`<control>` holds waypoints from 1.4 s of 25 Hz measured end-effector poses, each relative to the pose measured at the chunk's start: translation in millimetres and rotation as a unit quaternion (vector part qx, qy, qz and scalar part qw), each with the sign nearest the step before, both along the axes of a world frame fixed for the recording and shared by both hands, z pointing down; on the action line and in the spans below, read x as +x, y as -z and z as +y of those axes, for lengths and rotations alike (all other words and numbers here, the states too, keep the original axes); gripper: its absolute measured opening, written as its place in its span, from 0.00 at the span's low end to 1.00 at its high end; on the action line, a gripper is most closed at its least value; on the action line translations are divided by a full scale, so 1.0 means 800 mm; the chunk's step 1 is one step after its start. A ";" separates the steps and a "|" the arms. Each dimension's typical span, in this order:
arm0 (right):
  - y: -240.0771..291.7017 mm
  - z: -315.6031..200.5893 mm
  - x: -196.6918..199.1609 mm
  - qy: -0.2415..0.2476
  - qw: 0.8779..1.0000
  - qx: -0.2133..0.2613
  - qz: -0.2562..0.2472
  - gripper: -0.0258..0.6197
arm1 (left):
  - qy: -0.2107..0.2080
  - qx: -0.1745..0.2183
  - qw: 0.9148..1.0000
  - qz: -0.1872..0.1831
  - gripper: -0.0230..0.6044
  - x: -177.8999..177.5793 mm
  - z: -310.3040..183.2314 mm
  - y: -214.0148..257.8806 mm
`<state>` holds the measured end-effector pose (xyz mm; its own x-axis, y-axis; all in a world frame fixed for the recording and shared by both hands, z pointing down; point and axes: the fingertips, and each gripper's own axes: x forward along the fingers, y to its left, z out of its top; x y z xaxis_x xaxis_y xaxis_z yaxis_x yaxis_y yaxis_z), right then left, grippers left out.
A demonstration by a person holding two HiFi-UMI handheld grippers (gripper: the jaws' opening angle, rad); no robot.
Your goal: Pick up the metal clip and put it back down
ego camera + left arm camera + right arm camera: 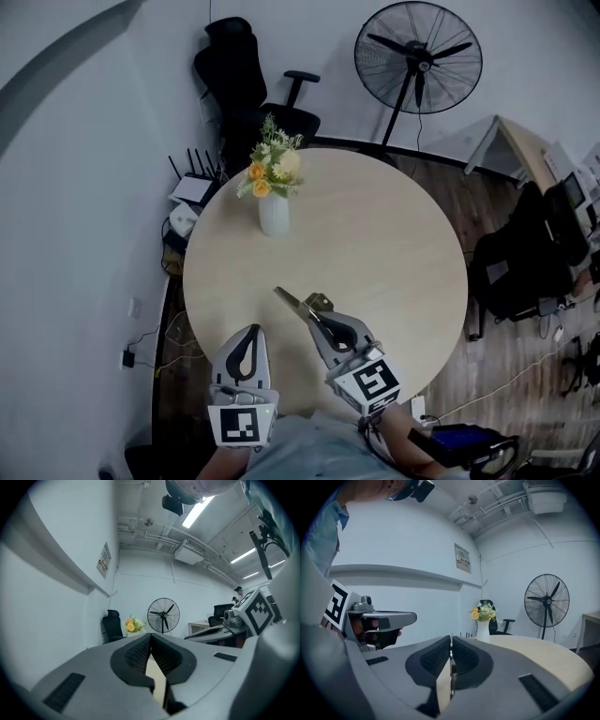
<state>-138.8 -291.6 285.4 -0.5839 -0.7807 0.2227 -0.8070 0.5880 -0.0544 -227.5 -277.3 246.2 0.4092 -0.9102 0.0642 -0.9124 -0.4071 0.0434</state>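
Dim, bluish-grey light fills the head view, even and without hard shadows; the pale table [394, 253] is its brightest surface. Fisheye distortion bends walls and floor toward the edges. Both gripper views sit inside a black round vignette. In the left gripper view the ceiling lights [199, 512] glare white, and the left gripper [151, 634] close to the lens is soft. In the right gripper view the right gripper [451, 637] and the clip [450, 667] blur, while the fan [547, 599] stays sharp.
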 end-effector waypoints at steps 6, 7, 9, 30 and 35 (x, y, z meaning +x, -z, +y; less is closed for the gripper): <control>0.021 -0.003 -0.002 -0.025 0.999 0.021 0.005 0.12 | -0.026 0.011 1.000 -0.007 0.07 -0.005 0.001 0.005; 0.024 -0.003 0.001 -0.029 0.999 0.025 0.008 0.12 | -0.031 0.017 0.999 -0.010 0.07 -0.003 0.000 0.010; 0.028 -0.003 0.014 -0.041 0.999 0.030 0.009 0.12 | -0.042 0.026 0.999 -0.010 0.07 0.010 -0.001 0.020; 0.013 -0.019 0.301 -0.130 0.989 0.065 0.021 0.12 | -0.117 0.027 0.992 -0.035 0.07 0.268 -0.001 0.006; -0.033 -0.024 0.386 -0.171 0.984 0.039 0.012 0.12 | -0.142 0.013 0.989 -0.043 0.07 0.335 -0.013 -0.026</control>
